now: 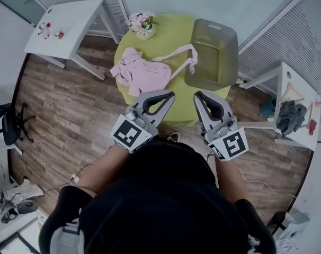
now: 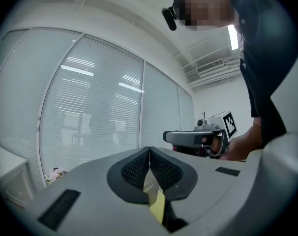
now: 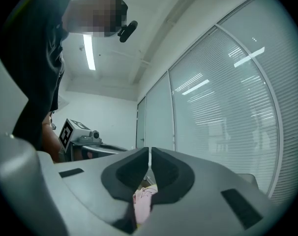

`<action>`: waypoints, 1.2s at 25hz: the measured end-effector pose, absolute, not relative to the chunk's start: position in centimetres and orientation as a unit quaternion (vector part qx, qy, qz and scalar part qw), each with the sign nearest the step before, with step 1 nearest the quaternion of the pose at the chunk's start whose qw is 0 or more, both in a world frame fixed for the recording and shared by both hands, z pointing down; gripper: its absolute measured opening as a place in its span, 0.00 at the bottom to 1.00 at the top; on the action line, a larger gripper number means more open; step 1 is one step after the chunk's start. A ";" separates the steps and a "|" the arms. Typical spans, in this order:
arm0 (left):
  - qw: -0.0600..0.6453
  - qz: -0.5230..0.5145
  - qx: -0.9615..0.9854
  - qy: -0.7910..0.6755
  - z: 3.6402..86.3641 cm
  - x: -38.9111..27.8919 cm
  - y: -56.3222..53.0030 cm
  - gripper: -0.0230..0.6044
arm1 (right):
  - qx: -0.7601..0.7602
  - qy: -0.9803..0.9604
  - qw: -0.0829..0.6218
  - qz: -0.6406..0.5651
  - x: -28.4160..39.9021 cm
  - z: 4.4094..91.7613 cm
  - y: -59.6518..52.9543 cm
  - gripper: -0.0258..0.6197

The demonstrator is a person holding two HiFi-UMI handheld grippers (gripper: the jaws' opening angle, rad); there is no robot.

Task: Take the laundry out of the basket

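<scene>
The left claw and right claw are closed and empty; the soft pink cloth looks light, so grab a bunched fold.

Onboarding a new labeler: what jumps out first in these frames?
The pink garment sprawled on the round green table, beside the grey basket that looks empty. Nearer the camera, the left gripper and right gripper are held side by side, both shut on nothing.

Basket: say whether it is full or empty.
Empty. In the head view the basket shows a bare inside; the pink garment lies outside on the green table.
</scene>
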State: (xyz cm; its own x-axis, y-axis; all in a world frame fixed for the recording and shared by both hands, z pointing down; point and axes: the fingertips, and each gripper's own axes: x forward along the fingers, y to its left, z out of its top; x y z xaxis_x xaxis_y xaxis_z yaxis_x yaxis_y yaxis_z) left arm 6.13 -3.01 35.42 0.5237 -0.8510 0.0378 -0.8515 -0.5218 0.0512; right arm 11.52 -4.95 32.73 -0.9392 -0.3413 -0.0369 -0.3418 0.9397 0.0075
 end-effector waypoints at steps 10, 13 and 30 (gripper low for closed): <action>0.026 0.002 0.873 -0.487 35.1 7.8 -2.1 0.05 | -0.171 0.985 0.007 0.006 13.0 33.8 -4.3 0.08; 0.024 0.003 0.872 -0.489 35.2 8.0 -1.9 0.05 | -0.171 0.985 0.001 0.005 13.2 34.2 -4.1 0.08; 0.014 0.018 0.868 -0.495 35.8 8.8 -2.2 0.05 | -0.159 0.987 -0.006 0.016 13.9 34.5 -3.9 0.07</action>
State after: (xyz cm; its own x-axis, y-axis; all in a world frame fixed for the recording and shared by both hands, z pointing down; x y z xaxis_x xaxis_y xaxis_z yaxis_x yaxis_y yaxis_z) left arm 8.81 -2.16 35.80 0.5086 -0.8599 0.0448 -0.8609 -0.5088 0.0076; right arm 13.94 -3.94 34.47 -0.9492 -0.3145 0.0060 -0.3142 0.9488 0.0326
